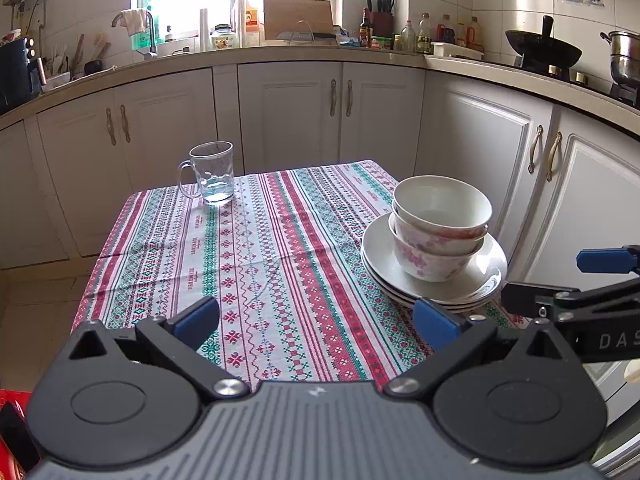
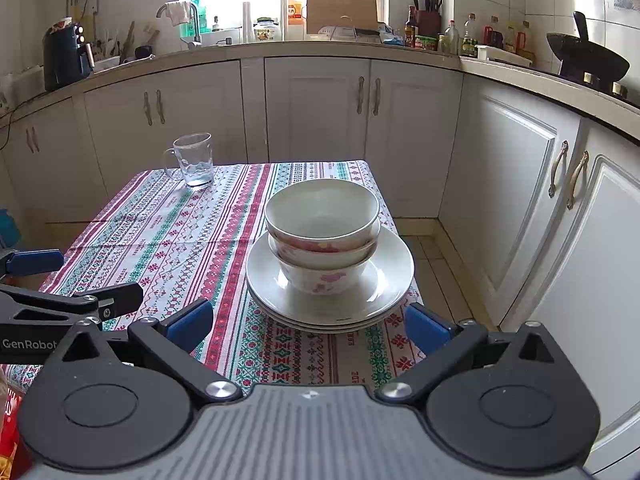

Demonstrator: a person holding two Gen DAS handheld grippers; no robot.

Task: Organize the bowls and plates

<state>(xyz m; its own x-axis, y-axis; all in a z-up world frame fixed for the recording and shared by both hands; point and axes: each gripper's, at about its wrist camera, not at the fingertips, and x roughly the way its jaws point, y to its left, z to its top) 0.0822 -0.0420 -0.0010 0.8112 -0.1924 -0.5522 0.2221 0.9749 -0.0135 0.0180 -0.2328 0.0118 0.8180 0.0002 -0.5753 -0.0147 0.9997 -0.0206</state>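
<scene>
Three nested bowls [image 2: 322,236] [image 1: 438,224], white with pink flowers on the lower ones, stand on a stack of white plates [image 2: 384,300] [image 1: 380,268] at the table's right edge. My right gripper [image 2: 310,326] is open just in front of the stack, its blue pads on either side of the near plate rim and apart from it. My left gripper [image 1: 316,320] hangs open over the tablecloth, left of the stack, holding nothing. Each gripper shows at the side of the other's view.
A glass mug [image 1: 212,174] [image 2: 192,160] stands at the far left of the patterned tablecloth [image 1: 260,248]. White cabinets [image 1: 288,116] and a cluttered counter ring the table; a wok [image 1: 542,50] sits on the stove at right. Floor lies beyond the table's edges.
</scene>
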